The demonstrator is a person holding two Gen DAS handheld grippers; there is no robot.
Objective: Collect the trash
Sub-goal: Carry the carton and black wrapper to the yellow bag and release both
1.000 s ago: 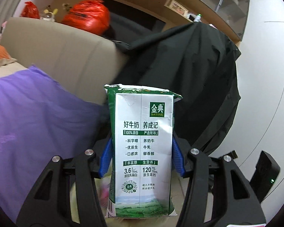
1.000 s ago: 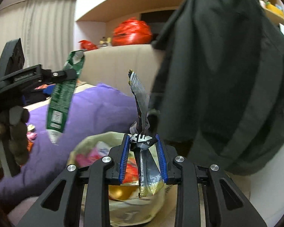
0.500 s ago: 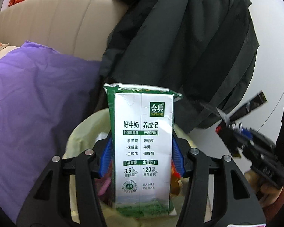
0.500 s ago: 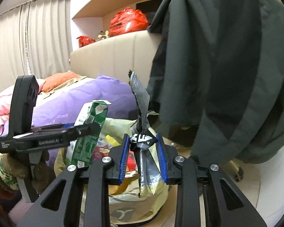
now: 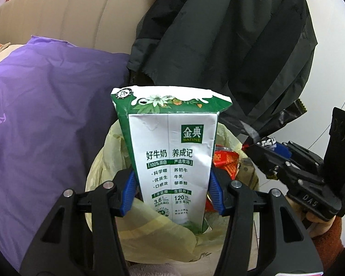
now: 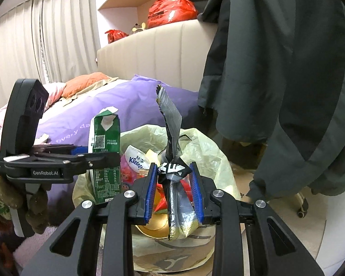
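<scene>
Left tool (image 5: 171, 192) pinches a green-and-white milk carton (image 5: 172, 161) by its sides, upright, right over the open mouth of the trash bag (image 5: 117, 147). Right tool (image 6: 173, 191) pinches a crumpled silver-black snack wrapper (image 6: 172, 138), also above the bag, just beside the carton. Bag already holds a tissue pack (image 6: 136, 159) and red wrappers (image 5: 225, 163). Purple bedding (image 5: 46, 115) on the bed to the left, dark jacket (image 6: 287, 80) hanging behind.
</scene>
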